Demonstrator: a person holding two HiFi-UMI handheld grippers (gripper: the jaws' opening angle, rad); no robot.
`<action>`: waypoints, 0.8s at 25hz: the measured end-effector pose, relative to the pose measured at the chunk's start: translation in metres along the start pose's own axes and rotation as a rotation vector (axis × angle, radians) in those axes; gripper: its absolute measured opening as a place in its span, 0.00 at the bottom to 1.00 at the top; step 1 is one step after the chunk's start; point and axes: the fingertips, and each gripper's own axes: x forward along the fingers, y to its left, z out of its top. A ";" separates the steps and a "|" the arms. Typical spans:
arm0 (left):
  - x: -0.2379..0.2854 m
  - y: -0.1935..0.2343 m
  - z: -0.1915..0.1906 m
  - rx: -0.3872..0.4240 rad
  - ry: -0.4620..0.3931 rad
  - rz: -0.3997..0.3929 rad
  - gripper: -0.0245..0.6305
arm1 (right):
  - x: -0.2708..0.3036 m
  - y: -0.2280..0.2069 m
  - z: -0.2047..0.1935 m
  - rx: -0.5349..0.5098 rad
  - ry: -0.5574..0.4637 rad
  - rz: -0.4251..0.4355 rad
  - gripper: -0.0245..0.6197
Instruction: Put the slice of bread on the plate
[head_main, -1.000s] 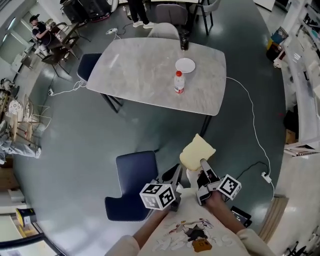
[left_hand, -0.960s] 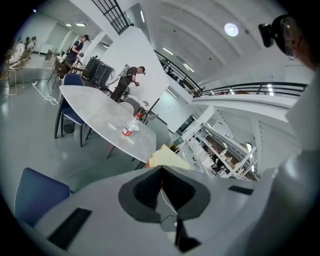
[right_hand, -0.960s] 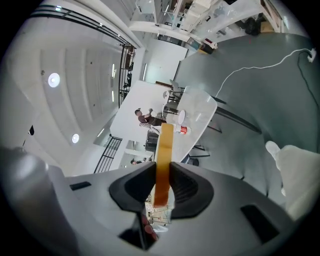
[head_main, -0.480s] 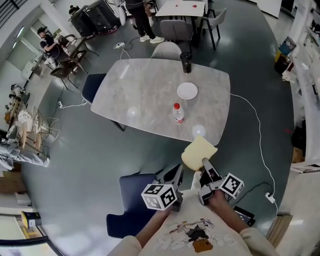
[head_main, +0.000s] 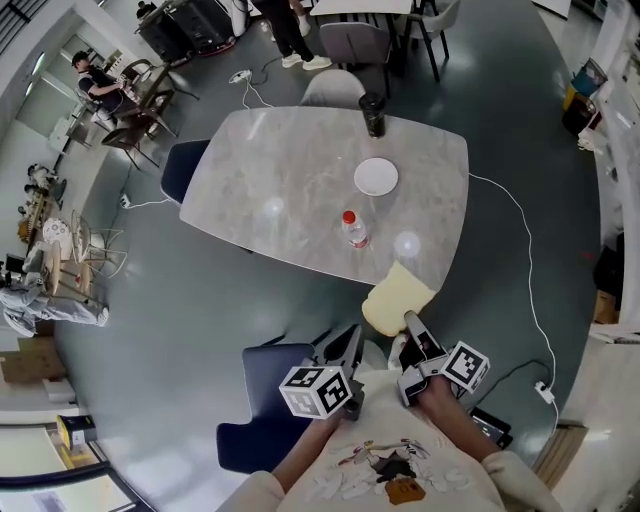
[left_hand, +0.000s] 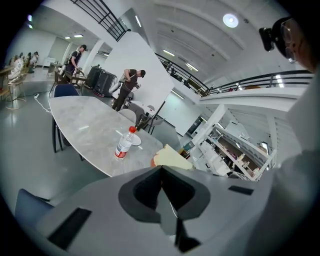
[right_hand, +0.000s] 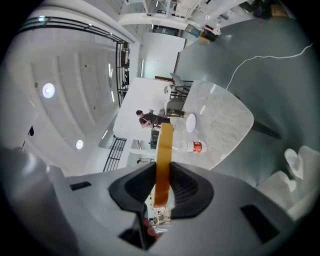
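Grey, stone-patterned and round-cornered, the surface carries three things. A white plate lies bare on its far half. A clear bottle with a red cap and a red label stands nearer the front edge. A dark cup stands at the far edge.

The slice of bread is not on the plate. It is held in the air at the near edge of the surface, well apart from the plate, with the bottle between the two. The right tool pinches it by its near end. In the right gripper view the slice shows edge-on, with a tan crust, and both dark pads press flat on its sides.

The left tool hangs just beside the right one, low in the head view. Its jaws are pressed together with nothing between them; in the left gripper view they meet in a single line. Beyond them the pale slice, the bottle and the plate line up over the surface.

A dark blue chair stands on the grey floor below the left tool, and a second blue chair is tucked in at the left side of the surface. A white cable trails across the floor on the right.
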 end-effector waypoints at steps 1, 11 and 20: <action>0.002 0.002 -0.002 -0.006 0.008 0.003 0.05 | 0.001 -0.005 0.000 0.005 0.002 -0.007 0.18; 0.045 0.030 0.035 -0.039 0.075 0.006 0.05 | 0.055 -0.016 0.019 0.036 -0.004 -0.079 0.18; 0.110 0.050 0.115 0.001 0.089 -0.088 0.05 | 0.125 -0.003 0.068 -0.002 -0.118 -0.110 0.18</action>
